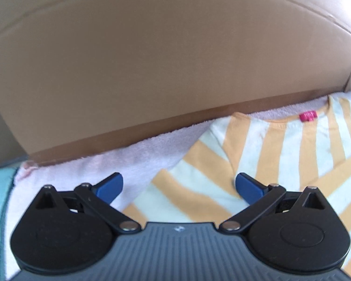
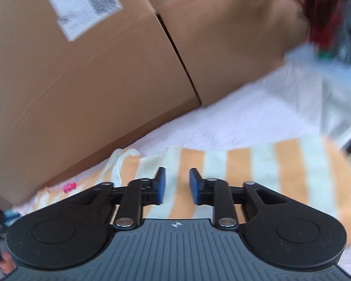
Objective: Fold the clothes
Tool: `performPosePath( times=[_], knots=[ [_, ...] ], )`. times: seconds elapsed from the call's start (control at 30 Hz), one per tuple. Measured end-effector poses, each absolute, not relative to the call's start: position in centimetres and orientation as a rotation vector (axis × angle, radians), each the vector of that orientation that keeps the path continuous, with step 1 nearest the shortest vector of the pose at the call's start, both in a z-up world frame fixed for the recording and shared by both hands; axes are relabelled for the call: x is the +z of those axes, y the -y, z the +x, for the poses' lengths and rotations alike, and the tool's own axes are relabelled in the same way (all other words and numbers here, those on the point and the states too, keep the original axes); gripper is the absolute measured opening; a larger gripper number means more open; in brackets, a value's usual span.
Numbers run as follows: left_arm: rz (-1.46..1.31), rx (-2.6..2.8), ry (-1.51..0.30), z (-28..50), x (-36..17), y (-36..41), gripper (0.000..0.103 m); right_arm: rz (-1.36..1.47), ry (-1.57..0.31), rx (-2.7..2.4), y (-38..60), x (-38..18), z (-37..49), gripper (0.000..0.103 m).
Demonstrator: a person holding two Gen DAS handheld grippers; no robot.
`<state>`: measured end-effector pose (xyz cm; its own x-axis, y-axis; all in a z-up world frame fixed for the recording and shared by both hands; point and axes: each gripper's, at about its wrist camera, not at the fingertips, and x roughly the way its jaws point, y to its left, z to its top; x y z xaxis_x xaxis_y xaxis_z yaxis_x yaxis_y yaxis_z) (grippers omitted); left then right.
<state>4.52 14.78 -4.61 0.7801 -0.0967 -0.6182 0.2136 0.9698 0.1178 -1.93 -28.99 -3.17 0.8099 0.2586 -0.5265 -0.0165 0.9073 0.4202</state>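
While the orange-and-white striped cotton shirt (image 1: 280, 154) lies flat on the pale fluffy blanket (image 1: 138, 154), filling the lower right, the left tool (image 1: 179, 187) gapes wide, the right tool (image 2: 177, 186) narrowly parted, both empty above it.

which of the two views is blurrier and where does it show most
The right wrist view is blurrier: the shipping label on the cardboard box and the red clutter at top right are smeared. The left wrist view is sharper; the striped shirt and its pink tag read clearly, though fisheye bends the box edge.
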Motion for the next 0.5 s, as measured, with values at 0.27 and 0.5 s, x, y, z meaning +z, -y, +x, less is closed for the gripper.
performPosePath(
  times=[0.27,0.5],
  knots=[
    [0.251,-0.232,-0.640,0.8,-3.9,-14.5,0.089,0.165,-0.623,0.075,27.4,-4.5,-3.3,0.021],
    [0.085,-0.067,-0.698,-1.9,-3.6,-23.0,0.101,0.169,-0.578,-0.022,28.5,-4.6,-3.7,0.025]
  ],
)
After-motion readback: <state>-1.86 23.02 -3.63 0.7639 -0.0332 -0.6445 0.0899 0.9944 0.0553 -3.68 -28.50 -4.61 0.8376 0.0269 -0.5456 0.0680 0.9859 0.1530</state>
